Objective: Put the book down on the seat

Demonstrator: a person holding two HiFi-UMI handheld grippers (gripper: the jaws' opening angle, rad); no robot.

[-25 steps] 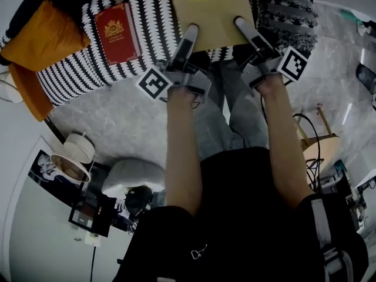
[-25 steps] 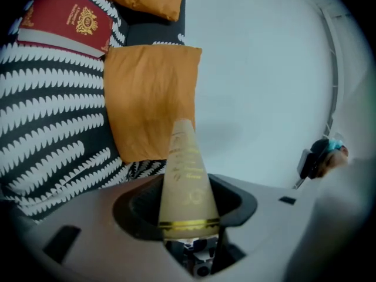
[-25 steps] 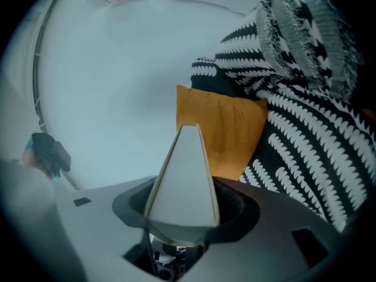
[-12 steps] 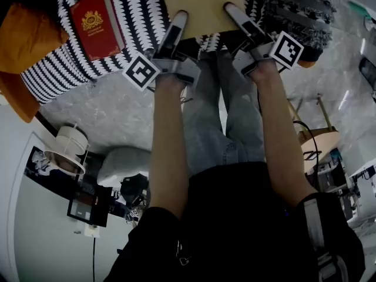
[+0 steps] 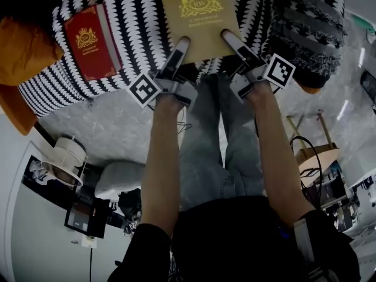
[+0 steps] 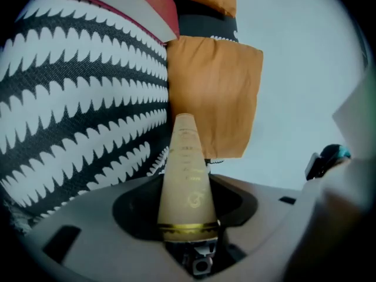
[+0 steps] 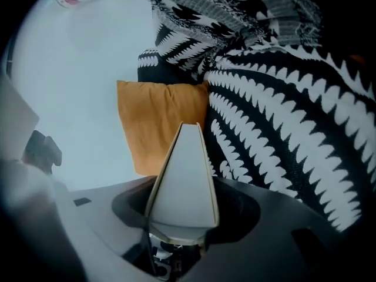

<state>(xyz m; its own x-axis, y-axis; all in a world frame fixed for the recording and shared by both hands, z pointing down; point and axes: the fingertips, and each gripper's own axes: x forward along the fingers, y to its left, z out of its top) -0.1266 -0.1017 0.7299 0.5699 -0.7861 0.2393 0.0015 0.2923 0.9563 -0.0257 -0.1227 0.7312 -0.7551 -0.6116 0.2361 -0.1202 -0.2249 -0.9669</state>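
Observation:
A gold-covered book (image 5: 200, 19) is held flat over the black-and-white patterned seat (image 5: 141, 34), with both grippers on its near edge. My left gripper (image 5: 181, 43) is shut on the near left corner; the left gripper view shows the tan spine (image 6: 187, 181) between its jaws. My right gripper (image 5: 229, 37) is shut on the near right corner, where the pale page edge (image 7: 183, 181) sits between the jaws. I cannot tell whether the book touches the seat (image 6: 76, 110).
A red book (image 5: 88, 46) lies on the seat to the left. Orange cushions (image 5: 23, 51) (image 6: 211, 93) (image 7: 155, 122) and a grey striped throw (image 5: 305, 22) border the seat. The person's legs (image 5: 205, 134) stand on the marble floor (image 5: 117, 122); a lamp (image 5: 67, 160) stands low left.
Both grippers keep their hold on the gold book. The view has shifted, so the whole cover now shows over the seat, and the red book sits further left.

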